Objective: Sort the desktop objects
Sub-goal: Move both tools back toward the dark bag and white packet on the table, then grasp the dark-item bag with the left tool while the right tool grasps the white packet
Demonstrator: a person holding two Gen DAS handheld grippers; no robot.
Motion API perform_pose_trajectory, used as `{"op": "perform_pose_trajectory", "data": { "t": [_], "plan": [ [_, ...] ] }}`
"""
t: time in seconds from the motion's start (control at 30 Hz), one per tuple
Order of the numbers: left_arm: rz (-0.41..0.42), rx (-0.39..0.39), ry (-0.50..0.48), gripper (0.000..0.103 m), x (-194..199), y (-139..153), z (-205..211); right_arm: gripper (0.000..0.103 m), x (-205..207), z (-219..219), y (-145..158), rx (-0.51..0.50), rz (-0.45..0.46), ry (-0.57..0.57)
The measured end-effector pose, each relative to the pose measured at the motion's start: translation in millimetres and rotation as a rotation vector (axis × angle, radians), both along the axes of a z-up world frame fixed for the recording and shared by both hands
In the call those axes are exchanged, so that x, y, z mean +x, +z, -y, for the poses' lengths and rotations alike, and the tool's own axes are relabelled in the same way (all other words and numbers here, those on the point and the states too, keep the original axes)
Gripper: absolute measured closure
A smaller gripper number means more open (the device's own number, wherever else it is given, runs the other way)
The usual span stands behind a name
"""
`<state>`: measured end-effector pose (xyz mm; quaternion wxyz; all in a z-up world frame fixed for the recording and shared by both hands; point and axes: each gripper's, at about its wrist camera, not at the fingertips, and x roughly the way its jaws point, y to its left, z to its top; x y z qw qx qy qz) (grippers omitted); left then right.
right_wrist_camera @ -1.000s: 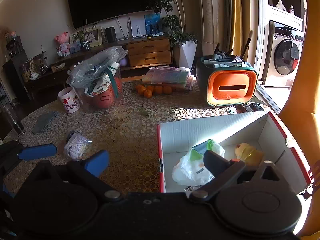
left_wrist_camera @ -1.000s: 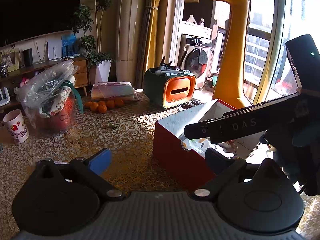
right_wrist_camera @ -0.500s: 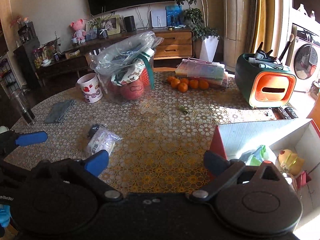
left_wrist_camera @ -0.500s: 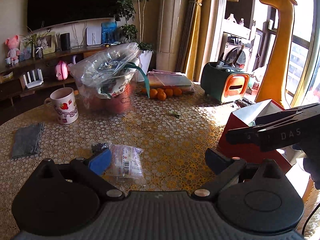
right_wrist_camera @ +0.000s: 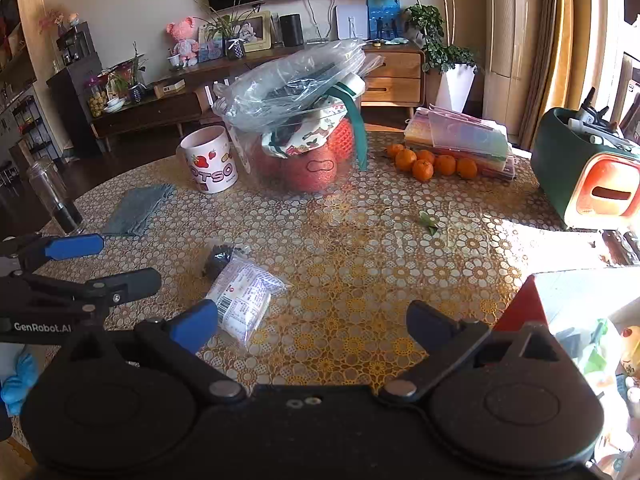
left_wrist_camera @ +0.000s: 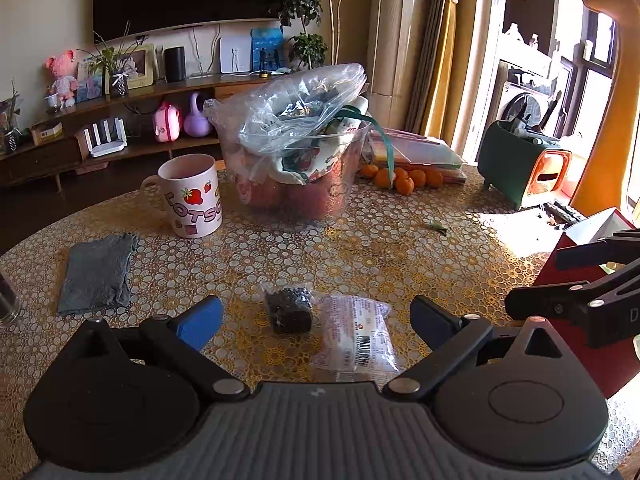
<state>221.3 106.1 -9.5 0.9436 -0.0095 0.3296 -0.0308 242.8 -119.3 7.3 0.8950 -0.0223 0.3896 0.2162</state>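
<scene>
only rightward, glass jar [right_wrist_camera: 54, 196]

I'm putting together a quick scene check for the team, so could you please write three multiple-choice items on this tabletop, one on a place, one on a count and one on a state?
1. Where does the strawberry mug stand?
A. Beside the clear tub, on its left
B. Inside the red box
C. On the grey cloth

2. How many oranges lie by the stacked folders?
A. One
B. About five
C. Over a dozen

3. How is the left claw?
A. Shut on the barcoded packet
B. Shut on the mug
C. Open and holding nothing

Answers: 1 A, the mug sits on the table next to the tub. 2 B, the right wrist view shows roughly five in a cluster. 3 C, its fingers are spread with the packet lying loose between them.
</scene>
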Motion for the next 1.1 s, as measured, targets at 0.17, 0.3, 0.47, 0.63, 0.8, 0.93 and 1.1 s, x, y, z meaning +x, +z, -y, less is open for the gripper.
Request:
{"op": "perform_pose_trajectory", "data": {
  "t": [0.17, 0.3, 0.47, 0.63, 0.8, 0.93, 1.1],
  "plan": [
    [-0.019, 0.015, 0.041, 0.003, 25, -11, -18, 0.002, 14, -19, -7, -0.010, 0.006, 0.041],
    [-0.039, 0.025, 0.058, 0.003, 45, -22, -24, 0.002, 26, -31, -17, -0.004, -0.005, 0.056],
    [-0.064, 0.032, 0.078, 0.003, 67, -39, -26, 0.003, 39, -50, -33, -0.004, -0.014, 0.077],
    [-0.089, 0.041, 0.105, 0.003, 85, -57, -29, 0.003, 45, -72, -51, -0.032, -0.006, 0.106],
    [-0.105, 0.051, 0.119, 0.003, 96, -70, -28, 0.005, 48, -87, -68, -0.044, 0.011, 0.090],
    [-0.121, 0.057, 0.122, 0.003, 102, -80, -27, 0.005, 50, -97, -81, -0.040, 0.006, 0.067],
    [-0.135, 0.051, 0.113, 0.003, 105, -90, -25, 0.005, 53, -106, -96, -0.047, -0.004, 0.041]
  ]
}}
